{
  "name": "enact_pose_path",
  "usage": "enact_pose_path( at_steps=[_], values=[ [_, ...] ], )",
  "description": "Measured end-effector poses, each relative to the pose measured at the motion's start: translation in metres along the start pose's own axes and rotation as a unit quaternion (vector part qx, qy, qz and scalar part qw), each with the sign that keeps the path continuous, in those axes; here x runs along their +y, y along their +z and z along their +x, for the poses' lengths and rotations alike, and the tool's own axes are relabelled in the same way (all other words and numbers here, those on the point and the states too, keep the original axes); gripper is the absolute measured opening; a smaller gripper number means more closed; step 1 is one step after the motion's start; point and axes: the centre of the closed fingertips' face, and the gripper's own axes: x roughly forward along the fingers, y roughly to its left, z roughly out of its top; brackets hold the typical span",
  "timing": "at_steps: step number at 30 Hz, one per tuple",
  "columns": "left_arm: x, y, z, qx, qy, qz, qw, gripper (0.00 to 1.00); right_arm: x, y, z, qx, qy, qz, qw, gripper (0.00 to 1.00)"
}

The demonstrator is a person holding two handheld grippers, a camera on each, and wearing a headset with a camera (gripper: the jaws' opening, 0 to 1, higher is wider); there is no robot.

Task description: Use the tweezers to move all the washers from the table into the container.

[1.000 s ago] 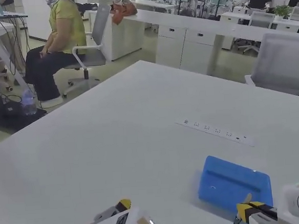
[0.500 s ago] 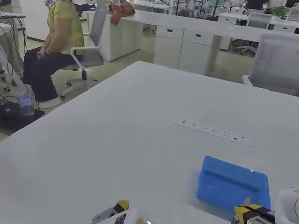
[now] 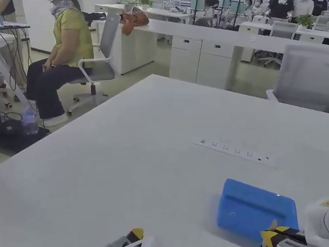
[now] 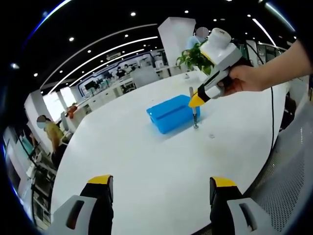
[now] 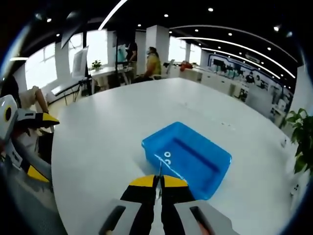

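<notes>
A blue container [image 3: 256, 208] sits on the white table [image 3: 127, 160] near its front edge. In the right gripper view two small washers [image 5: 167, 157] lie inside the container [image 5: 188, 156] at its near end. My right gripper [image 5: 159, 180] is shut on thin metal tweezers [image 5: 160, 169] that point down at the container's near rim. From the left gripper view, the right gripper [image 4: 215, 63] holds the tweezers [image 4: 193, 107] upright beside the container [image 4: 171, 112], tip close to the table. My left gripper [image 4: 159, 181] is open and holds nothing, well short of the container.
A tiny speck [image 4: 212, 135], perhaps a washer, lies on the table just past the tweezers' tip. A power strip [image 3: 237, 151] is set into the table behind the container. A person sits on a chair [image 3: 100, 54] at the far left. Office chairs and desks stand beyond the table.
The head camera has tilted, so the container sits a little lower in the picture. Both grippers stay at the near edge of the table, about where they were.
</notes>
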Motion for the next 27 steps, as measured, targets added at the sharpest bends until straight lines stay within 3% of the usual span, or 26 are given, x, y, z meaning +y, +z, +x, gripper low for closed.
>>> enact_pose_path(
  at_steps=[7, 11, 15, 20, 27],
  values=[
    [0.0, -0.001, 0.001, 0.002, 0.001, 0.004, 1.0, 0.83, -0.007, 0.019, -0.011, -0.022, 0.006, 0.044, 0.9988, 0.0],
    [0.001, -0.001, 0.001, 0.002, 0.002, 0.003, 1.0, 0.83, -0.019, 0.037, -0.018, -0.056, 0.008, 0.085, 0.9948, 0.0],
    [0.0, -0.001, 0.001, 0.003, 0.001, 0.004, 1.0, 0.83, -0.03, 0.05, -0.021, -0.076, -0.006, 0.089, 0.9931, 0.0],
    [-0.001, -0.002, 0.001, 0.004, 0.002, 0.006, 1.0, 0.83, -0.032, 0.066, -0.018, -0.091, -0.016, 0.091, 0.9915, 0.0],
    [0.0, -0.002, 0.001, 0.005, 0.001, 0.004, 1.0, 0.83, -0.026, 0.072, -0.004, -0.082, -0.023, 0.068, 0.9941, 0.0]
  ],
)
